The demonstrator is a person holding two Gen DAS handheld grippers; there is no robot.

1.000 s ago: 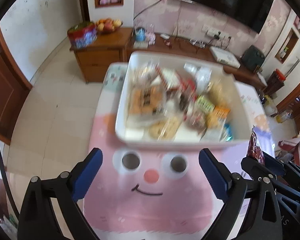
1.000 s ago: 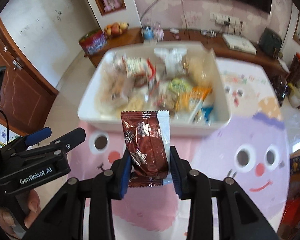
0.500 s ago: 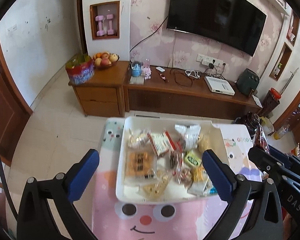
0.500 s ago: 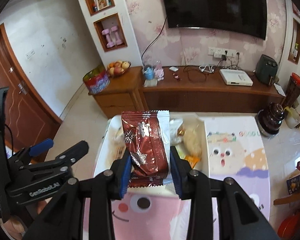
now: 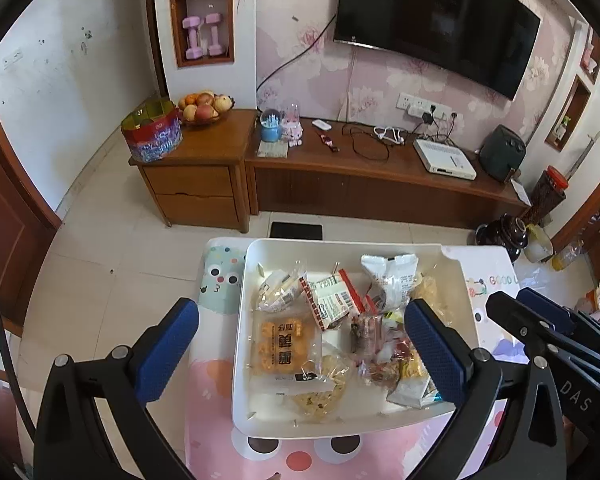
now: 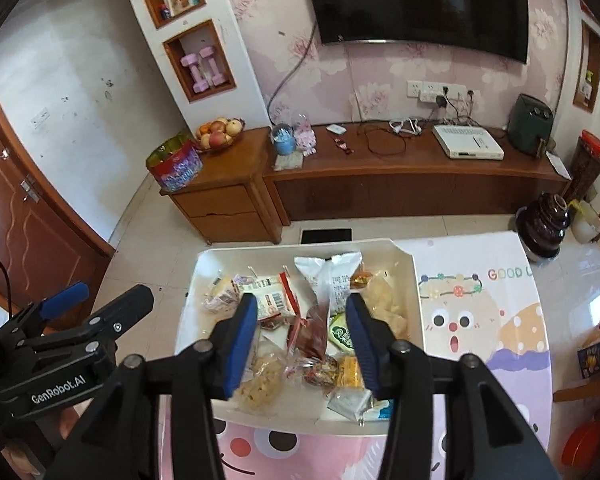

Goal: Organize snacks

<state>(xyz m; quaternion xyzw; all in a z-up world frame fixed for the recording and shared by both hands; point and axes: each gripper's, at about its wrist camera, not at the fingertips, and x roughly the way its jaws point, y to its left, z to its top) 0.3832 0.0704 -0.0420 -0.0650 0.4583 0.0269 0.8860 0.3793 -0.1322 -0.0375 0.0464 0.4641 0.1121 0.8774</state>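
your right claw [image 6: 302, 338] above near half of white bin [image 6: 414, 292], jaws opening, nothing pinched; dark red packet [image 6: 314, 330] lies blurred below gap, among snacks in bin. your left claw [image 5: 300, 354] spread wide, empty, over same bin's [image 5: 240, 320] snack pile. bin sits on cartoon mat [image 6: 480, 320]; mat bare to right of bin. beyond: floor, wooden cabinet [image 6: 380, 184], tv [image 6: 420, 0].
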